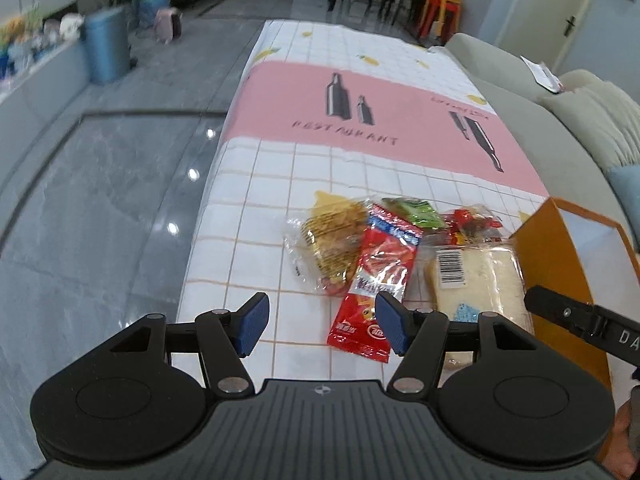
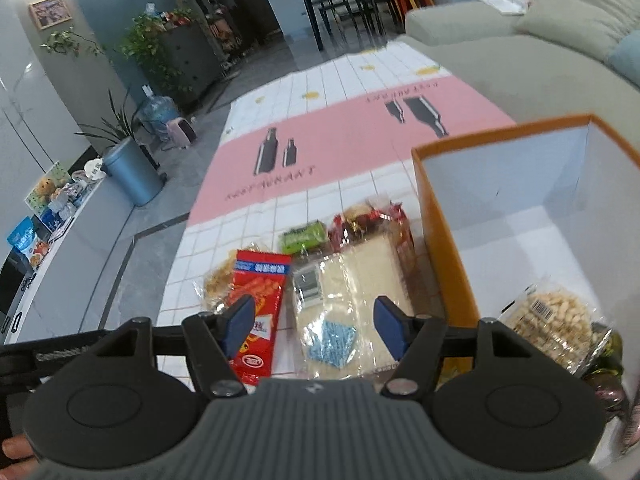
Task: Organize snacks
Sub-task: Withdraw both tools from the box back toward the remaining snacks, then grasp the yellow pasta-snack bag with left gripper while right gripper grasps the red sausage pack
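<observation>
Table (image 1: 256, 184) w/ snacks (image 1: 376, 276), box (image 1: 560, 264)

left of the pile: bare tablecloth (image 1: 256, 184) all the way to the table edge, easy way in from that side.
far side: the pink strip (image 1: 360, 100) past the snacks has nothing standing on it, so plenty of room.
snack pile: red packet (image 1: 372, 280), noodle bag (image 1: 328, 240), green packet (image 1: 416, 210), candy bag (image 1: 476, 220) and bread pack (image 1: 476, 276) are touching or overlapping, no gaps to slip between.
right side: orange box (image 2: 436, 216) wall stands right against the bread pack.
box inside: nut bag (image 2: 556, 320) sits in the near corner, far half of the floor is bare.
behind box: sofa (image 2: 500, 64) just beside the table.
</observation>
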Demonstrator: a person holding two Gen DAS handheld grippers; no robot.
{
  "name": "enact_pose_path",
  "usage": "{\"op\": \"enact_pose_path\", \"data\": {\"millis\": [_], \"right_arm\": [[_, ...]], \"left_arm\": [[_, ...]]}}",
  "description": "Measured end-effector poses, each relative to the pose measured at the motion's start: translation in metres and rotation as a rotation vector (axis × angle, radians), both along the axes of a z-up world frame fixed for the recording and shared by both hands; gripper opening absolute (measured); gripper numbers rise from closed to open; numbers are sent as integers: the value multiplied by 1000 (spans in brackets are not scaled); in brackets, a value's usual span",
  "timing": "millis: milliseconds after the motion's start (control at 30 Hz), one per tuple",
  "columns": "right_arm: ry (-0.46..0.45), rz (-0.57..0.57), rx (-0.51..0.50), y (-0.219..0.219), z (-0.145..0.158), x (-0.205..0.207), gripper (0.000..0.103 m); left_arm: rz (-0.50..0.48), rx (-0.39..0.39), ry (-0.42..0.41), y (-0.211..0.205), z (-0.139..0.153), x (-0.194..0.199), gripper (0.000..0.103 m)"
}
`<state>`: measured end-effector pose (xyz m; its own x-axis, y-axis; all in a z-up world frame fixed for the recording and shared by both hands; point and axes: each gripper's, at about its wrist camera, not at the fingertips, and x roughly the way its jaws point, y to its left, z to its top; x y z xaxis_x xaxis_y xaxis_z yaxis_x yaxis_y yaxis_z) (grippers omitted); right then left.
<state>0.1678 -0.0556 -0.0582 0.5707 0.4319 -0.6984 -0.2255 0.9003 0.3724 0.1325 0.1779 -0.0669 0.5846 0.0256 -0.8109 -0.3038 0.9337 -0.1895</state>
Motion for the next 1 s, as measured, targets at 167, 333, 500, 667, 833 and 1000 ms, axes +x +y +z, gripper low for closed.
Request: {"op": "enact_pose_path", "data": {"millis": [167,333,500,667,833,1000], "right_arm": [[44,-14,23,3,-14,14,64],[29,-6,-70,27,-24,16,64],[-43,2,-251,64,-41,10,64],[-40,118,-89,80,-51,8,59],[75,145,-30,103,-69,17,59],[113,109,-24,122,-79,23,64]], "left_arm": [[16,-81,28,19,-8,2,72],[28,-76,70,27,-16,7,72],[32,-82,102,35,-24,12,72],[87,-84,101,48,-27,13,72],[159,-91,106,67,-30,9,72],[184,-109,122,81,-34,6,72]]}}
